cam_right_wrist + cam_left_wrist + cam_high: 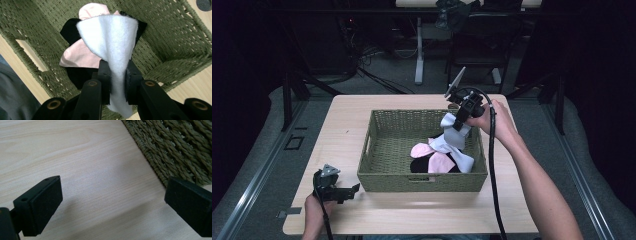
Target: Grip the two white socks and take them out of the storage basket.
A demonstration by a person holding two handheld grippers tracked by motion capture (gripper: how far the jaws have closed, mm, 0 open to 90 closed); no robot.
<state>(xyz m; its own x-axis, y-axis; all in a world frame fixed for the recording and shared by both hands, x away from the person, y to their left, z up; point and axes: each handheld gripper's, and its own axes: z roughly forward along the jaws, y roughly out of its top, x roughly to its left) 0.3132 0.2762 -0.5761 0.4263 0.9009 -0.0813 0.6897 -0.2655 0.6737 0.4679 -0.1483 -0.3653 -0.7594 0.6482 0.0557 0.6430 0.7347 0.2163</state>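
A green woven basket stands in the middle of the wooden table. Inside it lie pink cloths, a black cloth and a white cloth. My right gripper hangs over the basket's right side, shut on the white cloth, which is pinched between the two pads and droops down into the basket. Pink cloth and black cloth lie beneath it. My left gripper rests low at the table's front left, open, its fingers wide apart over bare wood beside the basket's wall.
The basket's left half holds nothing. Bare table runs along the front edge and to the left of the basket. A cable trails from the right gripper down along the person's forearm. Chairs and table legs stand in the dark behind.
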